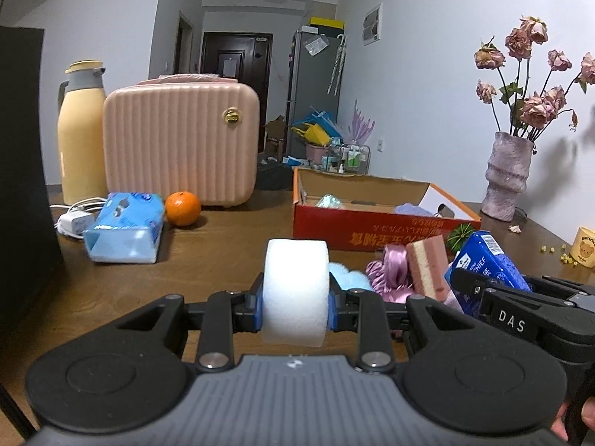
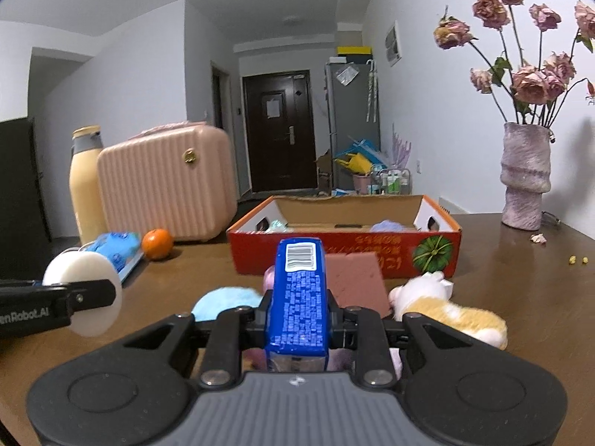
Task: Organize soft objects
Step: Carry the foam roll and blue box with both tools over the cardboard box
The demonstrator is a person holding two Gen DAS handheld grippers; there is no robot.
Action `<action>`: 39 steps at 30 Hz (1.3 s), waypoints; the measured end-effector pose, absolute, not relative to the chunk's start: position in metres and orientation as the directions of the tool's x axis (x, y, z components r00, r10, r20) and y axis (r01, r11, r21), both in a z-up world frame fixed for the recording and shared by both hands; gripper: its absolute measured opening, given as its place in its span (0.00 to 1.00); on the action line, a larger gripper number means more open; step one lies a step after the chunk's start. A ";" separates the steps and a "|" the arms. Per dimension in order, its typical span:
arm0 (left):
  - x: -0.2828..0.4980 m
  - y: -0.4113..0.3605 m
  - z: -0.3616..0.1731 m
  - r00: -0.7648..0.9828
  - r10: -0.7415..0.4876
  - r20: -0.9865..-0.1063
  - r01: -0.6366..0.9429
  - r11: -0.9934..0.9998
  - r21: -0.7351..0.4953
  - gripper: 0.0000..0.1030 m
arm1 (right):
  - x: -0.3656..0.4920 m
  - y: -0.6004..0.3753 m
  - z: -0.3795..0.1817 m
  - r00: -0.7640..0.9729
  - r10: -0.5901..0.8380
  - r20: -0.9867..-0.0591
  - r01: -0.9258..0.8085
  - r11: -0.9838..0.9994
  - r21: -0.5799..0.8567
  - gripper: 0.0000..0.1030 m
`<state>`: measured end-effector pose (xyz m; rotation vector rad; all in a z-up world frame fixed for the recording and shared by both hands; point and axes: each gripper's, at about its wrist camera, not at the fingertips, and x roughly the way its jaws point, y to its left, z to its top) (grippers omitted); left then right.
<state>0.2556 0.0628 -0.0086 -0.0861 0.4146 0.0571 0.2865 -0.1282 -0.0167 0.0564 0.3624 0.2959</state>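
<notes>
The wooden table (image 2: 520,297) is crowded at its far side by a pink ribbed case (image 1: 182,141) and a cream flask (image 1: 80,130), with a vase of dried roses (image 2: 525,178) at the right. Between them an open red cardboard box (image 2: 346,256) is set, in which a purple soft thing and a pale greenish one can be seen; it is judged to be the place where the soft objects are gathered.

Nearer, a loose heap is left on the table: a plush toy (image 2: 450,312), a pink sponge block (image 2: 357,282), a light blue fluffy pad (image 2: 223,303) and a shiny pink scrunchie (image 1: 390,267). A blue tissue pack (image 1: 124,226) and an orange (image 1: 182,208) lie off to the left.

The left claw (image 1: 295,303) is clamped on a white foam roll (image 1: 295,290), held clear of the table. The right claw (image 2: 297,316) is clamped on a blue packaged sponge (image 2: 297,297), raised upright above the heap.

The step in hand is judged to be the carry to the box. It would be done well if both pieces were lifted above the front wall before being moved forward, if the two claws were kept apart so the loads do not collide, and if each piece were released only once it is over bare box floor, beside the things already inside.
</notes>
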 end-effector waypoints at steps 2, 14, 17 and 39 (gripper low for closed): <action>0.261 0.059 -0.006 0.916 0.034 -0.400 -0.069 0.995 -0.072 0.29 | 0.293 -0.134 -0.015 0.897 0.289 -0.335 -0.266 0.957 0.112 0.23; 0.299 0.041 0.006 0.927 0.023 -0.374 -0.060 0.994 -0.089 0.29 | 0.333 -0.156 -0.011 0.918 0.257 -0.301 -0.221 0.964 0.148 0.23; 0.310 0.036 0.009 0.929 0.018 -0.368 -0.058 0.994 -0.096 0.29 | 0.341 -0.160 -0.009 0.924 0.250 -0.290 -0.214 0.965 0.149 0.23; 0.386 0.011 0.021 0.945 0.011 -0.327 -0.053 0.992 -0.119 0.29 | 0.415 -0.179 0.009 0.939 0.231 -0.253 -0.202 0.970 0.135 0.23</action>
